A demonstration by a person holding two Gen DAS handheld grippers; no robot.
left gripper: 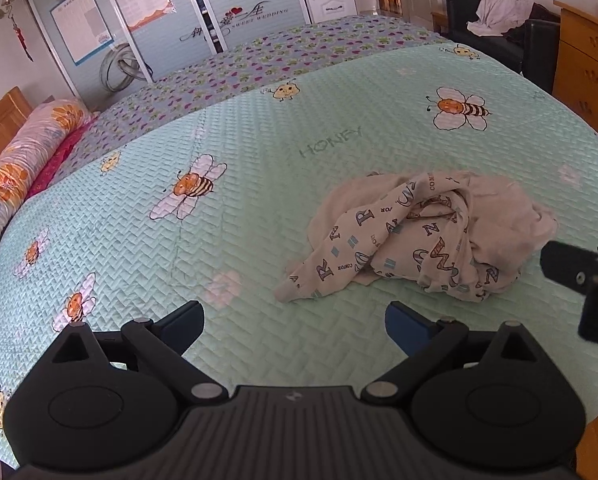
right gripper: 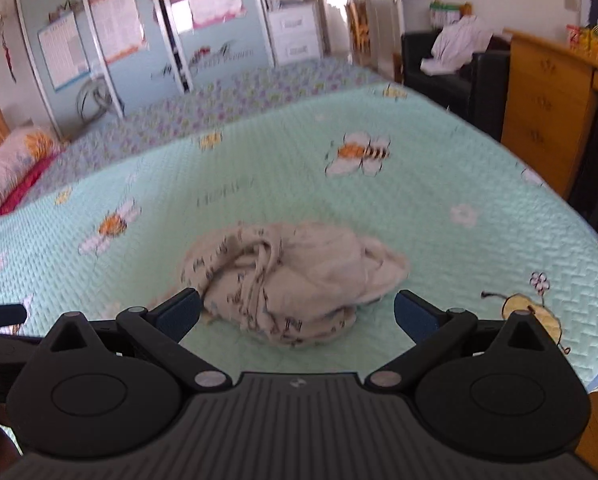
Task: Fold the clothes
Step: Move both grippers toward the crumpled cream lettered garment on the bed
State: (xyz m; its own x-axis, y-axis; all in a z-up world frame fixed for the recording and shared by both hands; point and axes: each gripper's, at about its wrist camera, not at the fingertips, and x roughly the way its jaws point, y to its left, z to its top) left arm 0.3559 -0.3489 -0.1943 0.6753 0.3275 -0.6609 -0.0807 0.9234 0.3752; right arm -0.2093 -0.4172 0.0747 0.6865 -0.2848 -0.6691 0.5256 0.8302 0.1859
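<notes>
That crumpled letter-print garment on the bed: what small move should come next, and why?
Probably ease the right gripper forward onto the nearest edge of the garment. It lies bunched on the green bedspread, both grippers are open and hold nothing, and the heap sits right ahead of the right one, while the left gripper is further off.

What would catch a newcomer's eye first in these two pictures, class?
A crumpled cream garment printed with letters lies in a heap on the mint green bee-patterned bedspread. Both grippers, left and right, hang open just short of it. Behind, a white cloth is draped over a black armchair.
</notes>
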